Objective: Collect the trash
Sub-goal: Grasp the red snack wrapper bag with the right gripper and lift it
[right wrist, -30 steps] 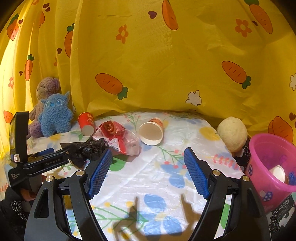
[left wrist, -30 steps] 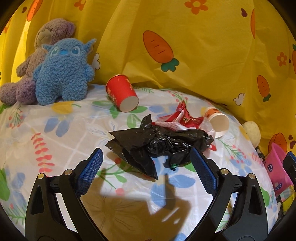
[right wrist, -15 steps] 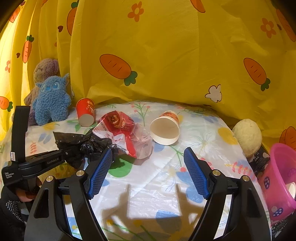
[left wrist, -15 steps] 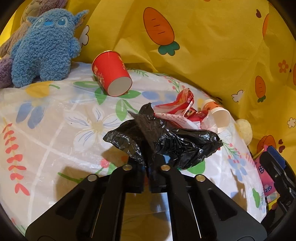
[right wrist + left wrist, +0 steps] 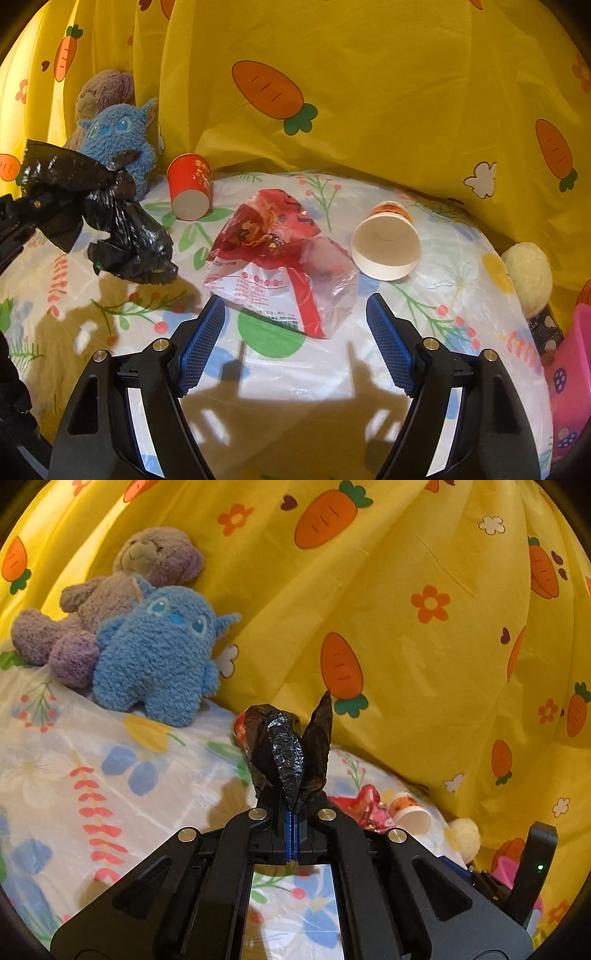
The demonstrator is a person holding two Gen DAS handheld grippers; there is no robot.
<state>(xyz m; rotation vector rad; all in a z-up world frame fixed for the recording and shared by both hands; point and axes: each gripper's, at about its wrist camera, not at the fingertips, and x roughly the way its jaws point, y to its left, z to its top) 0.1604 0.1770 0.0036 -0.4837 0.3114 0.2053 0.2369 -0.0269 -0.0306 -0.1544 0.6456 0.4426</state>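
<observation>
- A second ago our left gripper [image 5: 293,825] stood wide open around the black plastic bag [image 5: 288,753] lying on the tabletop [image 5: 74,746]; now its fingers are pressed together on the bag's bottom edge, and the bag rises crumpled straight up from the tips.
- From the right wrist camera we see the same black plastic bag [image 5: 122,225] held clear above the cloth at the left, casting a shadow beneath it, where it earlier rested flat beside the wrapper.
- Our right gripper [image 5: 295,343] remains wide open and holds nothing, as it did a second ago, but it has come closer to the red snack wrapper [image 5: 280,254], which now fills the middle of its view.
- The near corner of the red snack wrapper lies between the two blue finger pads, just ahead of them; we cannot tell whether either pad touches it.
- The white paper cup [image 5: 388,242] lies on its side just right of the wrapper, mouth toward us, ahead of the right finger.
- The red paper cup [image 5: 190,192] lies farther back on the left, also mouth toward us, near the blue plush toy [image 5: 118,136], which sits against the brown plush toy [image 5: 103,90].
- At the far right edge the pink bucket [image 5: 570,369] shows partly, beside a pale round ball [image 5: 530,275].
- The yellow carrot curtain [image 5: 369,92] hangs behind everything.
</observation>
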